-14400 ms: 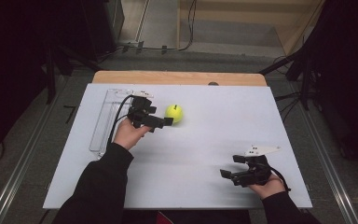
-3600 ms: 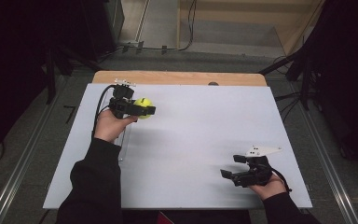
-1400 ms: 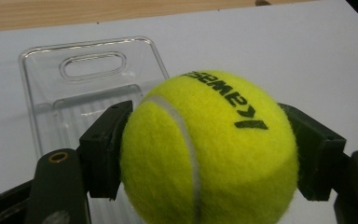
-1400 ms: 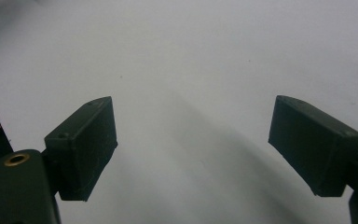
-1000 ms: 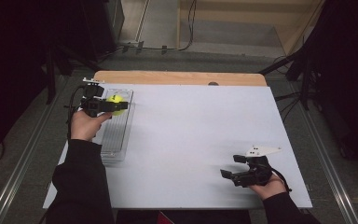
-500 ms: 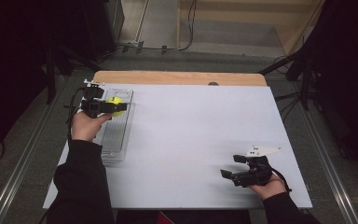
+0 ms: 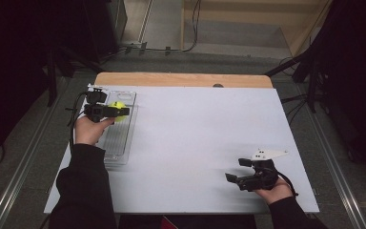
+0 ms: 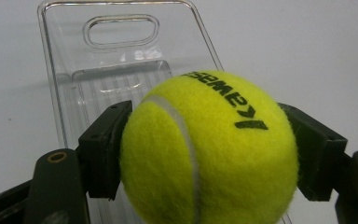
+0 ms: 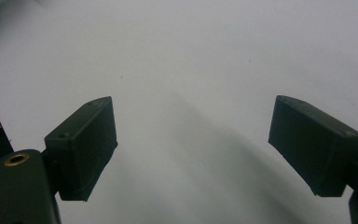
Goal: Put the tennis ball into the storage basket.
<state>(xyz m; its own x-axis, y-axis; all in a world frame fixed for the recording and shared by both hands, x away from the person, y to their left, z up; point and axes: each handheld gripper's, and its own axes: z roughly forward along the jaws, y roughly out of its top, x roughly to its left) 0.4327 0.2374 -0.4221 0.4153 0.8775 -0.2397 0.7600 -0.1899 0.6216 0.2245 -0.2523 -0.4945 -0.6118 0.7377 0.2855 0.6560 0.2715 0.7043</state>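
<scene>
A yellow-green tennis ball (image 7: 118,107) (image 8: 209,149) with black lettering is clamped between the jaws of my left gripper (image 7: 119,111) (image 8: 209,154), which is shut on it. The ball hangs over the far part of a clear plastic tray (image 7: 116,138) (image 8: 98,70) at the table's left side; whether it touches the tray I cannot tell. My right gripper (image 7: 233,171) (image 9: 193,144) rests near the front right of the white table (image 7: 200,133), open, with bare tabletop between its jaws.
The tray has a handle cut-out (image 8: 121,30) at its far end and a ribbed floor. A wooden strip (image 7: 181,79) runs along the table's far edge. Metal rails (image 7: 19,167) flank the table on the floor.
Over the earlier frames my left gripper carried the ball from mid-table leftward to above the tray. In the last half second it barely moved. The right gripper stayed put.
</scene>
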